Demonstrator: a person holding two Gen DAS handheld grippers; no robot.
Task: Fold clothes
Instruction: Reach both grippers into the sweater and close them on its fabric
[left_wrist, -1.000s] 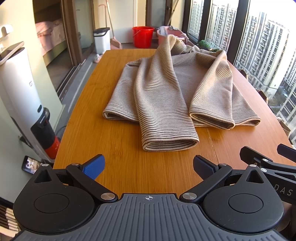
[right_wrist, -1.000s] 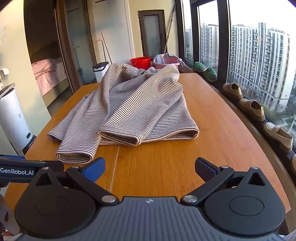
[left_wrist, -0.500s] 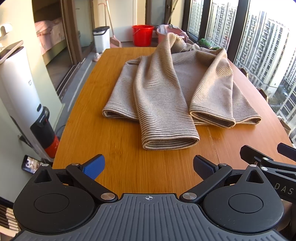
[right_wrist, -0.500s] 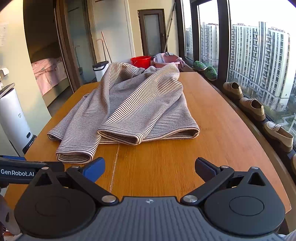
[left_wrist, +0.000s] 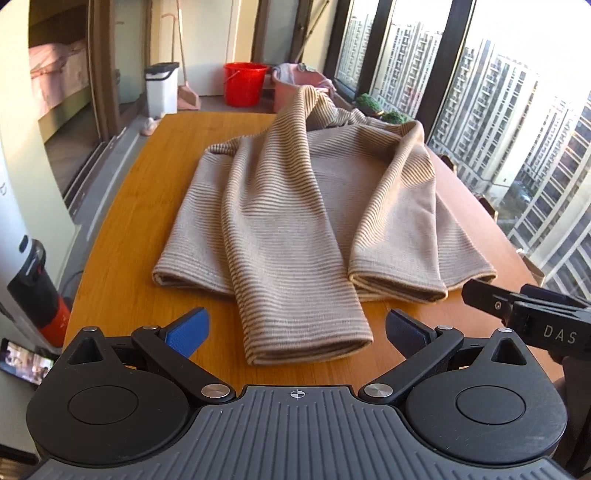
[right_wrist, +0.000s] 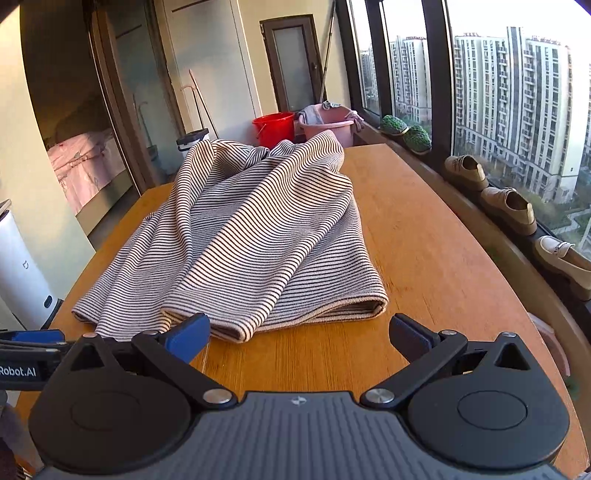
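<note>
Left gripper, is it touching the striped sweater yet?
Apart. In the left wrist view the left gripper has its jaws open, and bare wooden table shows between its blue fingertip and the striped sweater.

The wooden table (right_wrist: 424, 236) runs lengthwise toward the far wall. Tall dark-framed windows (right_wrist: 517, 92) line the right side and show high-rise apartment blocks; warm low sunlight enters through them. Shoes (right_wrist: 509, 206) rest on the sill. A red bucket (left_wrist: 244, 83), a pink basin (right_wrist: 325, 123) and a white bin (left_wrist: 160, 86) stand beyond the table. A bed (right_wrist: 85, 162) shows through the left doorway.
</note>
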